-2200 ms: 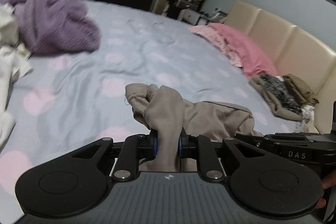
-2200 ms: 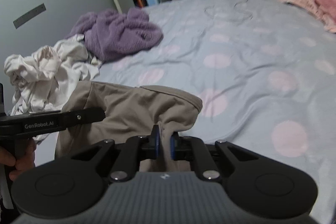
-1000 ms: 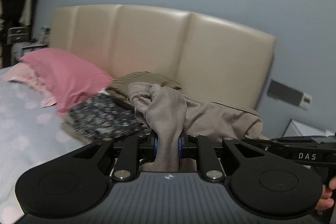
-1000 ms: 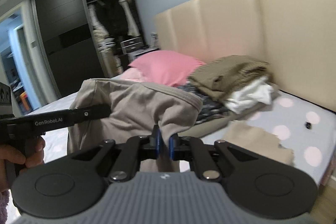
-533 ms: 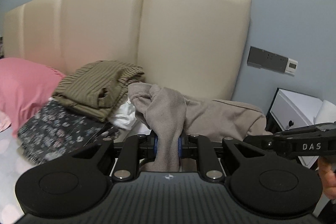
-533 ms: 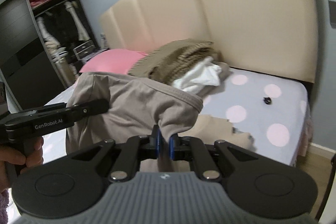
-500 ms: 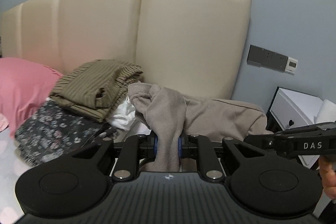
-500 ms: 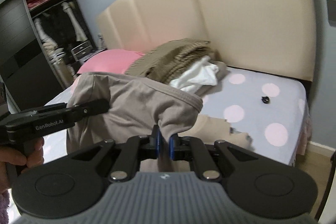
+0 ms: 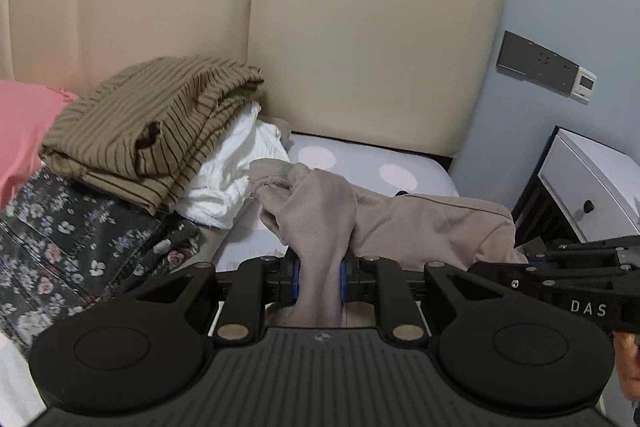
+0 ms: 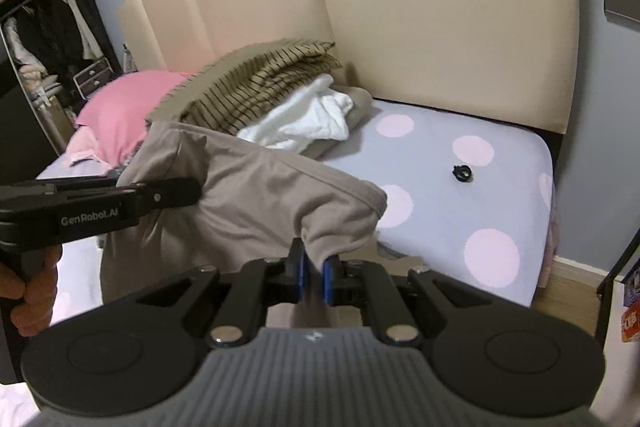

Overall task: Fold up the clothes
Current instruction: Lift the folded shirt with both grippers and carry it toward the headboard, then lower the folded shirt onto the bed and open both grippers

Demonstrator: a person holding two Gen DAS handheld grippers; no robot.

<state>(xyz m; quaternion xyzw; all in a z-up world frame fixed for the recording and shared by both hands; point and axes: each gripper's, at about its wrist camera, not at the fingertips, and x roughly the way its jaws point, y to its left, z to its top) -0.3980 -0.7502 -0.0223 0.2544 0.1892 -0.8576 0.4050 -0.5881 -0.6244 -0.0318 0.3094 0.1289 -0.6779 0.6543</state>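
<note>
**Beige garment held between both grippers near the head of the bed**

While the left gripper [image 9: 319, 283] has its blue pads pressed together on a thick bunch of the beige garment [image 9: 424, 223], the right gripper [image 10: 311, 277] pinches a thinner fold of the same cloth [image 10: 256, 203] between its own blue pads. In the left wrist view the garment rises from the jaws toward 12 o'clock and then runs off toward 3 o'clock, where the right gripper's black body [image 9: 560, 279] meets its far end. In the right wrist view the cloth spreads from the jaws toward 10 o'clock, and the left gripper's black finger [image 10: 160, 195] crosses in front of it at 9 o'clock. The garment hangs between the two tools, above the bedsheet [image 10: 480, 195], which is pale lilac with pink dots.

At 10 o'clock in the left wrist view lies a stack of folded clothes: a brown striped piece [image 9: 160, 123] on top, a white one [image 9: 232, 179] just beside and under it, and a dark floral fabric [image 9: 72, 239] at 9 o'clock. A pink pillow [image 10: 120, 107] sits past the stack at 10 o'clock in the right wrist view. The cream padded headboard [image 9: 360, 27] fills 12 o'clock. A small black object [image 10: 463, 172] rests on the sheet at 2 o'clock, well apart from the garment. A white nightstand [image 9: 592, 183] stands at 3 o'clock beside the bed.
</note>
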